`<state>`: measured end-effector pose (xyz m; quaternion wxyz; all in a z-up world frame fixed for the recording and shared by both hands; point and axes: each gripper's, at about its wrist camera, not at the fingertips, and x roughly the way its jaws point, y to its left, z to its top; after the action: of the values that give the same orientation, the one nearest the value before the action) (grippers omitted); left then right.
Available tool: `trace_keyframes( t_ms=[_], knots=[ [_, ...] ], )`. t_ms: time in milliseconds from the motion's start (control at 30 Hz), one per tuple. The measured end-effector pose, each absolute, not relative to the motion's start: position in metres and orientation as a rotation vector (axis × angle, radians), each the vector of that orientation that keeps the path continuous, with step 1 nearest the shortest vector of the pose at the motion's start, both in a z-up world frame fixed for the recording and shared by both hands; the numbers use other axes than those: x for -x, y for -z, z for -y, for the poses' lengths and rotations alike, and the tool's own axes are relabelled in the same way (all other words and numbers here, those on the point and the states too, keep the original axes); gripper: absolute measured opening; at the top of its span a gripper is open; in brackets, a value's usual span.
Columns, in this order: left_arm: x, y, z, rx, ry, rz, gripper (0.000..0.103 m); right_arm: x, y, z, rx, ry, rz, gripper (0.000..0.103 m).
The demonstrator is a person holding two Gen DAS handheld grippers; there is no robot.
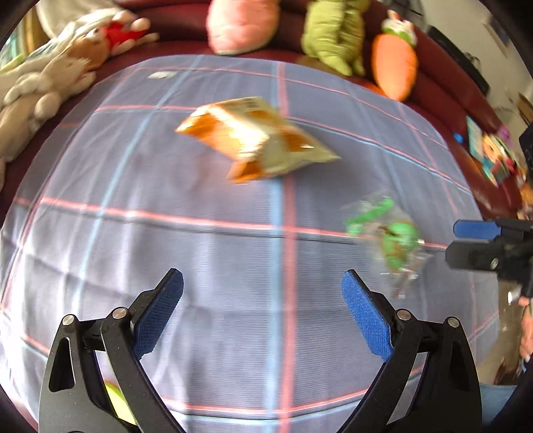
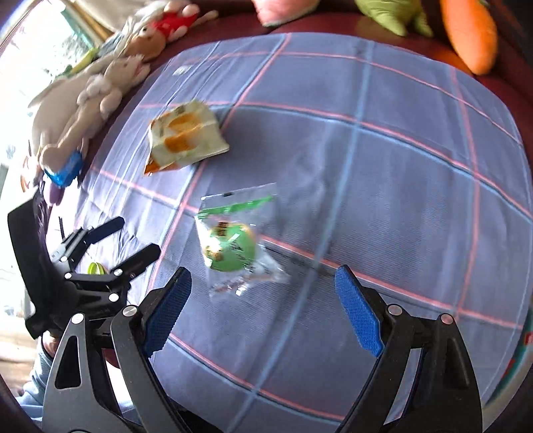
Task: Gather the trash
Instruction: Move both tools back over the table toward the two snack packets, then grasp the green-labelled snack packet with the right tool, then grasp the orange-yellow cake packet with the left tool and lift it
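Observation:
An orange and white snack bag (image 1: 256,140) lies on the checked grey cloth (image 1: 200,253), ahead of my left gripper (image 1: 263,279), which is open and empty above the cloth. A clear wrapper with a green label (image 1: 393,236) lies to its right. In the right wrist view the clear wrapper (image 2: 233,239) lies just ahead of my right gripper (image 2: 263,276), open and empty. The snack bag (image 2: 186,136) lies farther off to the left. The left gripper (image 2: 130,243) shows at the left, the right gripper (image 1: 466,239) at the left view's right edge.
Plush toys line the dark red sofa: a white rabbit (image 1: 43,76), a pink one (image 1: 243,23), a green one (image 1: 333,33), an orange carrot (image 1: 394,66). A small yellow-green thing (image 2: 95,268) lies under the left gripper. Colourful books (image 1: 489,150) lie at the right.

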<state>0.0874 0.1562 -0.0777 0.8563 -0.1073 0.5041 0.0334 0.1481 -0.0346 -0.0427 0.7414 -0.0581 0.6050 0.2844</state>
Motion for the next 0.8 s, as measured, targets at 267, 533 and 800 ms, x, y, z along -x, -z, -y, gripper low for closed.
trace_keyframes(
  t_ms=[267, 533, 800],
  knots=[
    [-0.086, 0.083, -0.189, 0.280, -0.119, -1.073, 0.096, -0.155, 0.071, 0.005, 0.178, -0.606, -1.357, 0.084],
    [-0.104, 0.076, -0.191, 0.299, -0.099, -1.061, 0.096, -0.158, 0.082, 0.004, 0.177, -0.606, -1.369, 0.043],
    [-0.164, 0.057, -0.182, 0.344, -0.087, -1.042, 0.096, -0.182, 0.062, 0.049, 0.053, -0.536, -1.341, 0.043]
  ],
)
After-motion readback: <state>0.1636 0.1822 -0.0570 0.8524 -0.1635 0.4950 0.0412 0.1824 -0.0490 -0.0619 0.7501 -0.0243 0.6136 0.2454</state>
